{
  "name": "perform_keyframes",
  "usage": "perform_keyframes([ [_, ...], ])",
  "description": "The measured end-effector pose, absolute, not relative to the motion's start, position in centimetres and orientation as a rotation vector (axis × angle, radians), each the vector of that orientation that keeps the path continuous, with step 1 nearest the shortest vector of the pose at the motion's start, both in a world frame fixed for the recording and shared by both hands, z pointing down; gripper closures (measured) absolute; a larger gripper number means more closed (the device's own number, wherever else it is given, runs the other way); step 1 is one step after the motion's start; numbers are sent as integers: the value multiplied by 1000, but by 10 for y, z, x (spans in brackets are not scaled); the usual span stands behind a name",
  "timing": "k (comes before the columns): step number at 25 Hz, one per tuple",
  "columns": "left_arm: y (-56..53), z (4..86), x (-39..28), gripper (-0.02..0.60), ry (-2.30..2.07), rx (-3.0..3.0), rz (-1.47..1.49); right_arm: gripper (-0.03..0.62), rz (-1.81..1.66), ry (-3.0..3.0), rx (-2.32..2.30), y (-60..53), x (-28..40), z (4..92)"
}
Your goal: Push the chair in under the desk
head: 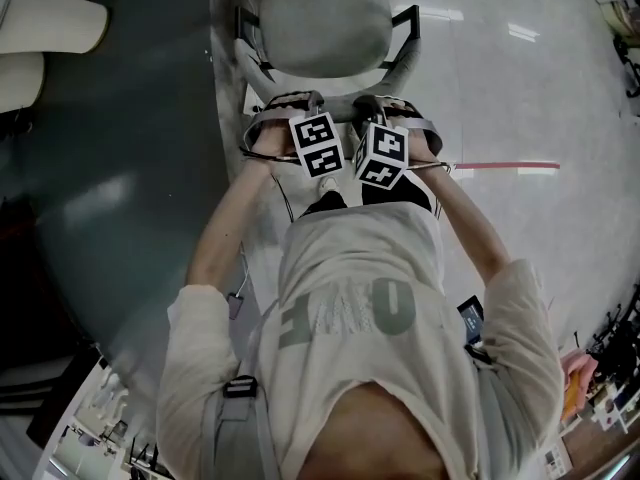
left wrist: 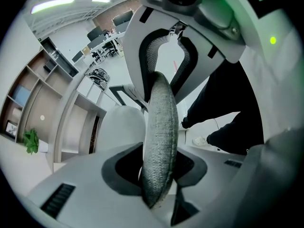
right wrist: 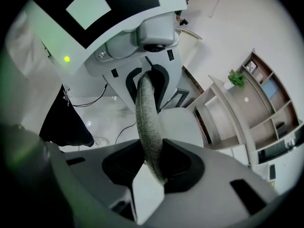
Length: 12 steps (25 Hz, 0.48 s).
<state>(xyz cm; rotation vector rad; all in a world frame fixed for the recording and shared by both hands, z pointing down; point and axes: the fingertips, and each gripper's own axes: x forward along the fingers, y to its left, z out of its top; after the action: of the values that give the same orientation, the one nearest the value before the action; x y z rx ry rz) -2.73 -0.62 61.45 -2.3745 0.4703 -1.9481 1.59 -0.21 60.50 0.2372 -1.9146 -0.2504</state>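
Item 1, nearest: a person in a pale printed shirt (head: 350, 308), both forearms stretched forward, one gripper in each hand.

Item 2: left gripper (head: 292, 100), marker cube uppermost and pointing steeply down. In the left gripper view its jaws (left wrist: 157, 174) are clamped on a grey fabric headrest pad (left wrist: 160, 127), which fills the gap between them edge-on.

Item 3: right gripper (head: 388, 104), just beside the left one and also pointing steeply down. In the right gripper view (right wrist: 152, 167) its jaws are pressed onto the same pad (right wrist: 146, 118), further along its edge.

Item 4: chair (head: 320, 23), light grey seat with a white frame, directly beyond the grippers. The left gripper view shows its white back frame (left wrist: 142, 56) and mesh behind the pad, with the seat (left wrist: 121, 127) below.

Item 5: the person's dark trouser leg and white shoe (left wrist: 204, 140) beside the chair base, on glossy pale floor (head: 520, 78).

Item 6: a broad dark grey surface (head: 120, 168) along the chair's left side in the head view.

Item 7: a red floor line (head: 505, 166) to the right.

Item 8, farthest: a white shelving unit (right wrist: 247, 108) just beside the seat, with a green plant (right wrist: 235, 77) on it.
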Motion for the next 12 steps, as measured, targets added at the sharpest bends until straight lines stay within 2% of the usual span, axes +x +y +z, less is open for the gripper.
perform_keyframes([
  [12, -67, 608, -47, 419, 497, -2385, -2037, 482, -239, -1954, 155, -61, -2, 598],
])
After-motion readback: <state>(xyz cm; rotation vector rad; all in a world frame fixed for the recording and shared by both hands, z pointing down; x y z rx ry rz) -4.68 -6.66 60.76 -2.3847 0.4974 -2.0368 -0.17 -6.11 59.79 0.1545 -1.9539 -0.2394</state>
